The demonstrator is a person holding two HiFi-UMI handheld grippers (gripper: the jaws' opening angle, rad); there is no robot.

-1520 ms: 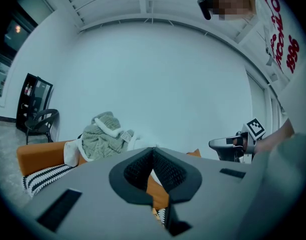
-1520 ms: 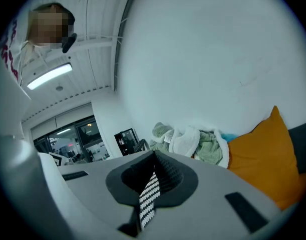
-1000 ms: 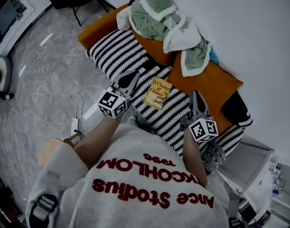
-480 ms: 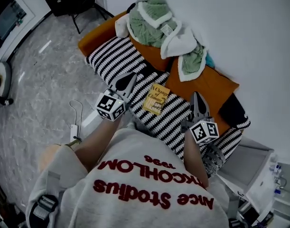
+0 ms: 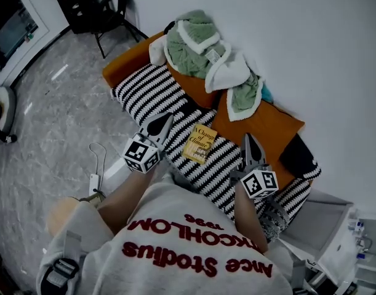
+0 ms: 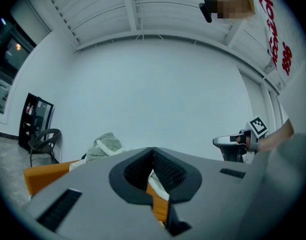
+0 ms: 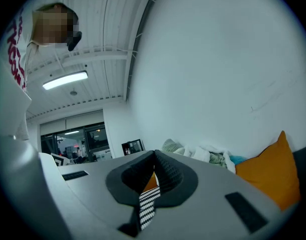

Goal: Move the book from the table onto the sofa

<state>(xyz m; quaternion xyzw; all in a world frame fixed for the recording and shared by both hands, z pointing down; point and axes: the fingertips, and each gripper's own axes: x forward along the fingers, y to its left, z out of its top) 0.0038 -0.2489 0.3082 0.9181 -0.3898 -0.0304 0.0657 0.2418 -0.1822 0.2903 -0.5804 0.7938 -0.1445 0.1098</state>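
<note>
Blanket (image 5: 206, 42) heaped beyond book (image 5: 200, 143) on sofa (image 5: 144, 86).

Book (image 5: 200, 144): yellow cover, dark title print, closed, flat on striped sofa (image 5: 152, 85) seat, tilted toward 1 o'clock.

Location: furnished lounge corner inside an office-type building.
An orange sofa (image 5: 129, 57) with a striped throw (image 5: 148, 88) and green blanket (image 5: 194, 42) stood against a white wall (image 5: 311, 35) at 1 o'clock. A black chair (image 5: 117, 11) and shelf unit (image 5: 74, 2) stood at 11 o'clock on a marbled floor (image 5: 52, 115). The right gripper view showed a ceiling strip light (image 7: 65, 79) and a glazed partition (image 7: 77, 139).
</note>
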